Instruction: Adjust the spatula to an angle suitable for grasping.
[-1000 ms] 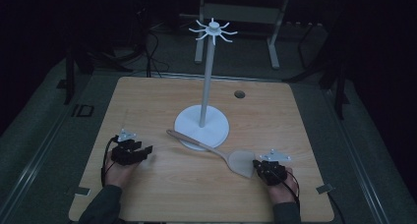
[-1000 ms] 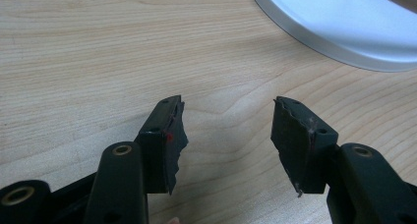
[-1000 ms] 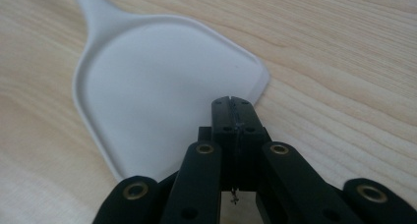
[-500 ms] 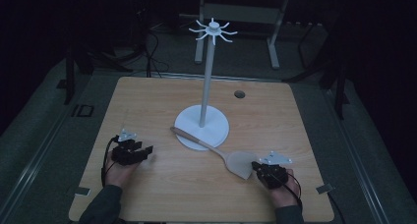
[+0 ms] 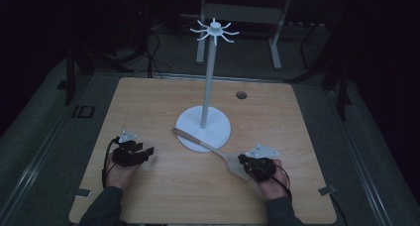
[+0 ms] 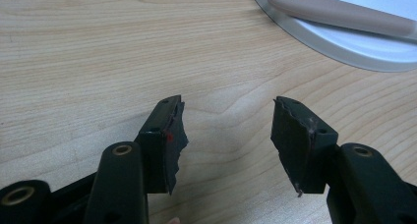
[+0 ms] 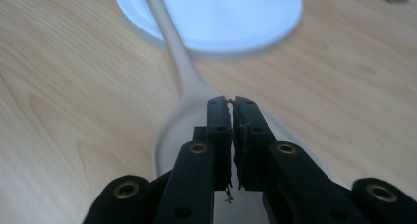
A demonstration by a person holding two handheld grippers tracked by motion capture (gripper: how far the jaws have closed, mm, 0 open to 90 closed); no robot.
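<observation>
A spatula (image 5: 198,142) with a tan handle and a pale blade lies slanted on the table, its handle end resting on the white stand's round base (image 5: 220,129). My right gripper (image 5: 243,163) sits at the blade, jaws shut. In the right gripper view the gripper (image 7: 232,103) hangs over the blurred blade (image 7: 169,135) with nothing visible between its jaws; I cannot tell if it touches. My left gripper (image 5: 148,150) rests open at the front left. In its own view the gripper (image 6: 228,130) holds nothing, with the handle (image 6: 339,10) and base (image 6: 373,49) farther off.
The stand's tall pole (image 5: 209,77) rises from the base to a ring of hooks (image 5: 214,30). A small round hole (image 5: 241,94) sits in the tabletop at the back right. The table's front edge (image 5: 198,221) runs just behind both hands.
The spatula has swung a little, its blade sliding toward the front and its handle end shifting onto the base. My right gripper has moved left over the blade. The left gripper has stayed put.
</observation>
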